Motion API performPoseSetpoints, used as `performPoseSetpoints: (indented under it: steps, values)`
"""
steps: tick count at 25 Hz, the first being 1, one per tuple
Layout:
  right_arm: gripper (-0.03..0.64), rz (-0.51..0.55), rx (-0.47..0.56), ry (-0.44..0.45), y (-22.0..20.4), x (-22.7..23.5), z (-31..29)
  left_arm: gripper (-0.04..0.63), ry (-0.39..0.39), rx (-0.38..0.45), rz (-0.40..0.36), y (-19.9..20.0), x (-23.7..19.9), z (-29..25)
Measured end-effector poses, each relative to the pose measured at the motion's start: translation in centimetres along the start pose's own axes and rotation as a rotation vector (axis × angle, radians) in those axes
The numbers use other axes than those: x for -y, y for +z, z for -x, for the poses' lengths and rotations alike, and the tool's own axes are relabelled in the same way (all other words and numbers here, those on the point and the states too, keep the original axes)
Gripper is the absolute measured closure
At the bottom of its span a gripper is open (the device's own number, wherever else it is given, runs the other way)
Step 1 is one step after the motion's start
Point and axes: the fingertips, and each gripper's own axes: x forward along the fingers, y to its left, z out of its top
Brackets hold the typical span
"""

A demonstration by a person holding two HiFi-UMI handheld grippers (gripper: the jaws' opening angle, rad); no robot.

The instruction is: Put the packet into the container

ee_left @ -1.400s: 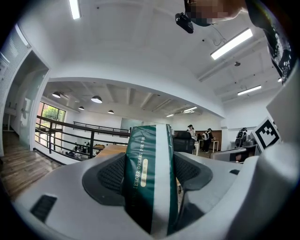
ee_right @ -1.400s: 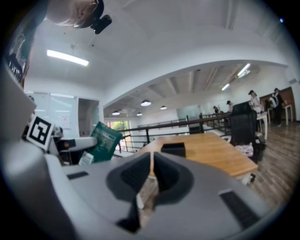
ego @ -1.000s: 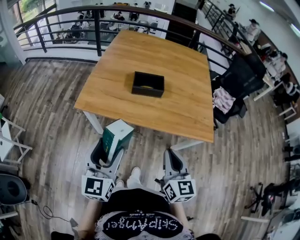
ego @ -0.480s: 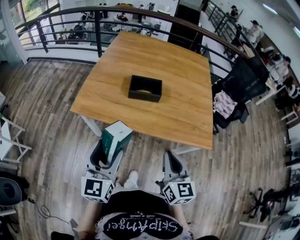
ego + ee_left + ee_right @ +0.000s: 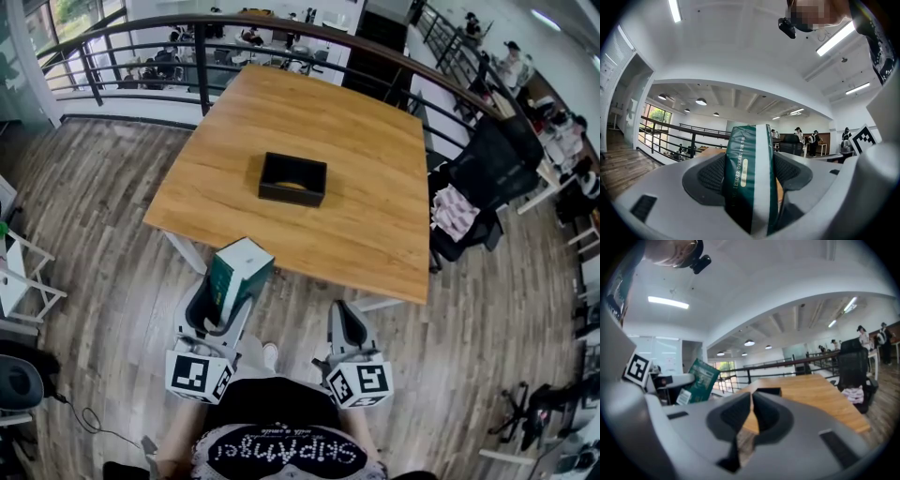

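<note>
My left claw (image 5: pixel 217 317) is pinching the green packet (image 5: pixel 238 274), held over the wood floor (image 5: pixel 112 216) just short of the bench (image 5: pixel 375 220). Black container (image 5: pixel 292 179) sits mid-bench, well apart from the packet. Right claw (image 5: pixel 343 325) is pressed together, empty.

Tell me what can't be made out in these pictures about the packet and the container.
- Container contents: in the head view it is too small, and its near wall hides part of the floor. A yellowish patch inside can't be identified.
- Packet lower end: in the left gripper view it is buried between the pads of the left tool and cut off by the bottom edge.
- Container in the left gripper view: not seen, probably behind the packet.
</note>
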Motion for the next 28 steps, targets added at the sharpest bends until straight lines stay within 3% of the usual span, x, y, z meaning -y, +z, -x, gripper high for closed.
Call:
performPoseSetpoints:
  steps: [14,28]
  values:
    - [0.575,-0.011,-0.015,-0.017,-0.2,1.3,-1.1,0.252,0.005,-0.01,0.0,-0.1,-0.6,-1.7]
    - [0.575,-0.006,-0.021,-0.024,1.9,2.3,-10.0,0.252,-0.022,-0.012,0.014,0.4,-5.8,-9.8]
